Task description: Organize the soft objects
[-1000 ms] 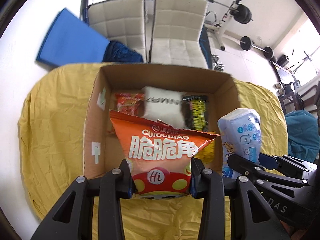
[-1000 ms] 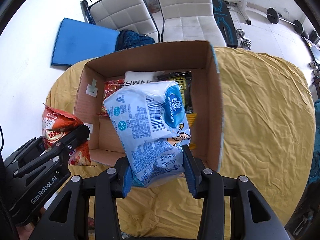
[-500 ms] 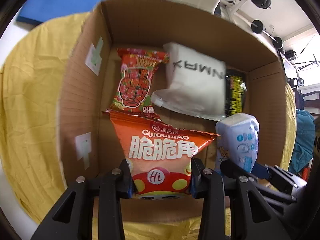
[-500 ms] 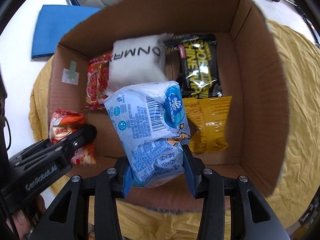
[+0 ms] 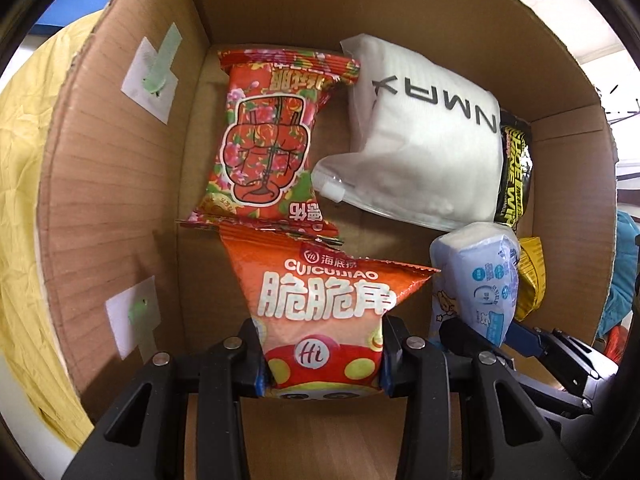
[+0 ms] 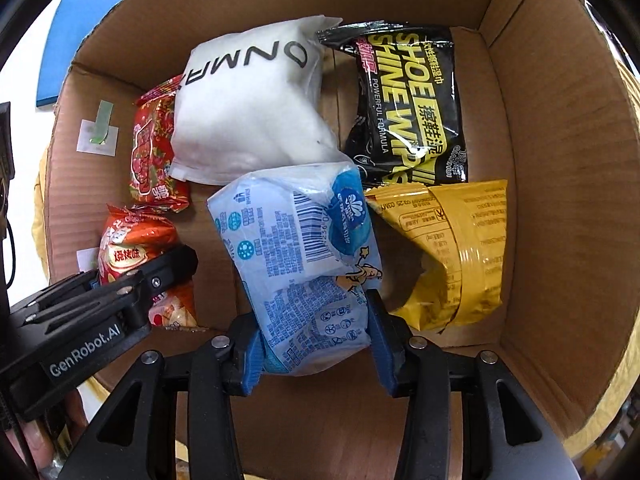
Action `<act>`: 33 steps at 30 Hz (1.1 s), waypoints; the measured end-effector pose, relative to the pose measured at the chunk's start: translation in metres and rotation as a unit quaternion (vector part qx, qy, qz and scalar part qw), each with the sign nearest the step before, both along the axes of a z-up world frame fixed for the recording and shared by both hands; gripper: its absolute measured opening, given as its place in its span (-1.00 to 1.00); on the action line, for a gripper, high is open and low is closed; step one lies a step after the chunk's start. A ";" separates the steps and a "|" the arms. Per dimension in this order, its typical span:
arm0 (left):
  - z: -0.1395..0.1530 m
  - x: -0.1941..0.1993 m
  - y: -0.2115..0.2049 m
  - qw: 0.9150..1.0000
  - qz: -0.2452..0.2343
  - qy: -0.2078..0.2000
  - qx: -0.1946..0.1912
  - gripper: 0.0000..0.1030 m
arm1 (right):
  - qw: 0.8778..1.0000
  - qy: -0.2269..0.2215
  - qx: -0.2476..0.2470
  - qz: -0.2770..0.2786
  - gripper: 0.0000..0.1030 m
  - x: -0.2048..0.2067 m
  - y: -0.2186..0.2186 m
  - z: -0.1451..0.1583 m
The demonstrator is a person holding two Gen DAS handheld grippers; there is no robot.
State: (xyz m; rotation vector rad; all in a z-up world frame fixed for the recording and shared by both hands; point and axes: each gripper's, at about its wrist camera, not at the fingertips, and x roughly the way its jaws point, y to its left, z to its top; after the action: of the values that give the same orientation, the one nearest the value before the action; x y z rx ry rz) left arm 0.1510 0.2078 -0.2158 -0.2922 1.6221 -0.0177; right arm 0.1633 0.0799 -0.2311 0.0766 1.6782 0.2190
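My left gripper (image 5: 322,360) is shut on an orange snack bag (image 5: 320,312) and holds it inside the cardboard box (image 5: 112,184), near the box's left front. My right gripper (image 6: 314,338) is shut on a light blue tissue pack (image 6: 300,256) and holds it inside the box (image 6: 568,200), right of the left gripper (image 6: 132,292). The tissue pack also shows in the left wrist view (image 5: 476,280). The orange bag shows in the right wrist view (image 6: 136,248).
In the box lie a red flowered snack bag (image 5: 268,140), a white pouch (image 6: 252,108), a black shoe wipes pack (image 6: 404,104) and a yellow bag (image 6: 452,248). The box stands on a yellow cloth (image 5: 24,160).
Both grippers have moved forward and down from in front of the box to inside it, each still holding its pack. The box contents now fill both views.
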 end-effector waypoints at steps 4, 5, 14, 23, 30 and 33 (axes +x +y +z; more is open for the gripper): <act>-0.003 -0.002 -0.003 1.000 -0.003 0.004 0.001 -0.28 | 1.000 0.002 -0.005 0.003 0.00 0.001 0.003 -0.007; -0.004 -0.003 -0.004 1.000 -0.004 0.008 0.001 -0.26 | 1.000 0.002 -0.005 0.005 0.01 0.001 0.004 -0.007; -0.006 0.005 0.002 1.000 -0.001 0.008 0.017 -0.13 | 1.000 -0.008 -0.019 0.020 0.21 0.005 0.006 0.001; 0.023 -0.004 -0.005 0.999 -0.004 -0.026 0.032 0.20 | 0.998 -0.025 -0.033 0.036 0.35 0.003 -0.001 0.021; 0.044 -0.007 -0.011 0.997 -0.008 -0.058 0.055 0.58 | 0.997 -0.040 -0.047 0.041 0.64 0.003 -0.009 0.041; 0.051 -0.009 -0.013 0.995 -0.010 -0.069 0.070 0.80 | 0.996 -0.050 -0.055 0.041 0.84 0.003 -0.014 0.048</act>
State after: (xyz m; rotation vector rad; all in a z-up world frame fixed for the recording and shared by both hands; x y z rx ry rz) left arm 0.1422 0.1951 -0.1648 -0.1629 1.4810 0.0600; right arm 0.1662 0.0659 -0.1835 -0.0837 1.5920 0.1882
